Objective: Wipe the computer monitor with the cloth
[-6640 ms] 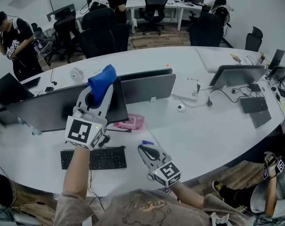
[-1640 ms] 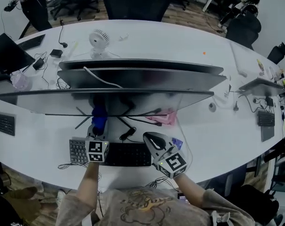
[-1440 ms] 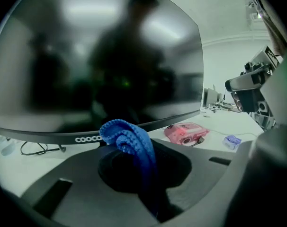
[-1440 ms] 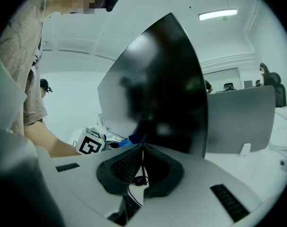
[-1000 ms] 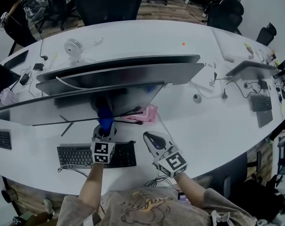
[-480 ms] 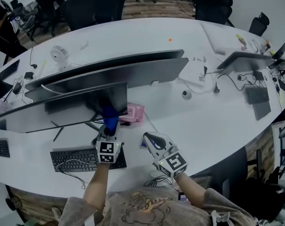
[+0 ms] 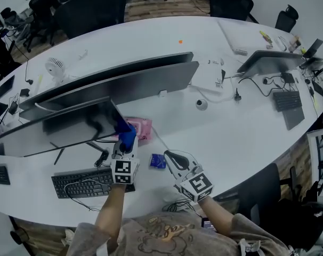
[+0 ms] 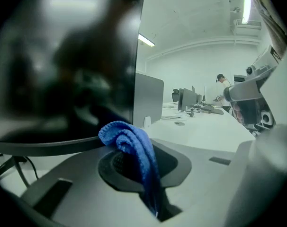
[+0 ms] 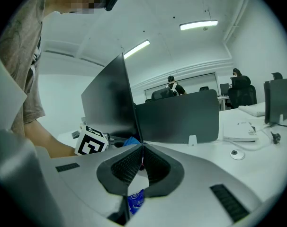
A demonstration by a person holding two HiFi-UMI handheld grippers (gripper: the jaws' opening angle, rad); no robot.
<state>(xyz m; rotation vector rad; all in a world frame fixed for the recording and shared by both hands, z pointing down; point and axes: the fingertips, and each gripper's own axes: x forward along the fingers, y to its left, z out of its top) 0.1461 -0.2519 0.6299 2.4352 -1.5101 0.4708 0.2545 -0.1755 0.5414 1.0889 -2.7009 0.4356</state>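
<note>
We find the left gripper [image 7: 125, 144], forearm stretched forward, clamped on the blue cloth [image 7: 127, 133] at the lower right corner of the monitor [image 7: 71, 122]. The right gripper [image 7: 168, 156] hovers low above the table [image 7: 236, 137], jaws together, empty.

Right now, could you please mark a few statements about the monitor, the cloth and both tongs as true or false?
1. The left tongs are shut on the blue cloth. True.
2. The right tongs hold a second cloth. False: they are shut, with nothing between them.
3. The cloth is close to the right-hand edge of the monitor. True.
4. The keyboard lies behind the monitor. False: it lies in front of the monitor, on the person's side.
5. A small blue packet lies on the table between the two tongs. True.
</note>
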